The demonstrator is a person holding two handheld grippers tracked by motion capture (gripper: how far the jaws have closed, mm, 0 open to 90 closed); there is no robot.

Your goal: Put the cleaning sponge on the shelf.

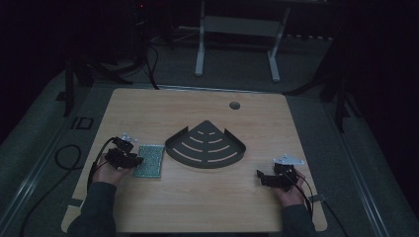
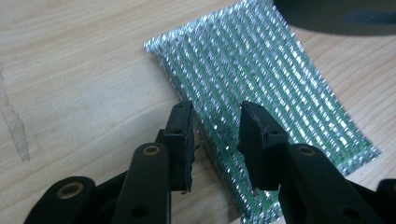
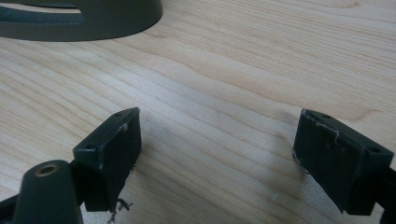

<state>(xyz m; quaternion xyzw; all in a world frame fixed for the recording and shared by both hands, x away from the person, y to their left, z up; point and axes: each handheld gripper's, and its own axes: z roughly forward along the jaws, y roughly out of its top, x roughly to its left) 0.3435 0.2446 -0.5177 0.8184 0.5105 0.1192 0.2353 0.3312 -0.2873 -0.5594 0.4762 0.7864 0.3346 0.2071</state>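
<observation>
Green glittery scouring cloth (image 1: 150, 160) flat on desk (image 1: 197, 207), at three o'clock of left hand-held gripper (image 1: 132, 160), jaws parted astride its near edge, nothing pinched. Long axis toward twelve. Right hand-held gripper (image 1: 263, 177) wide, empty, well apart.

Pad (image 2: 261, 88): woven green mesh shot through with silver thread, glittery, coarse ribbed texture, edges slightly frayed; lies under and ahead of the left gripper (image 2: 215, 135) jaws. Jaws: matt black plastic, scuffed at the corners, brass-look rivets at the pivots. Table (image 3: 243, 70): light wood grain, smooth satin finish, one faint stain left of the left jaws. Tray (image 1: 205, 144): dark grey, looks like painted metal, smooth low sheen, slotted floor. Right gripper (image 3: 217, 158): same matt black plastic, whitish wear along the edges.
</observation>
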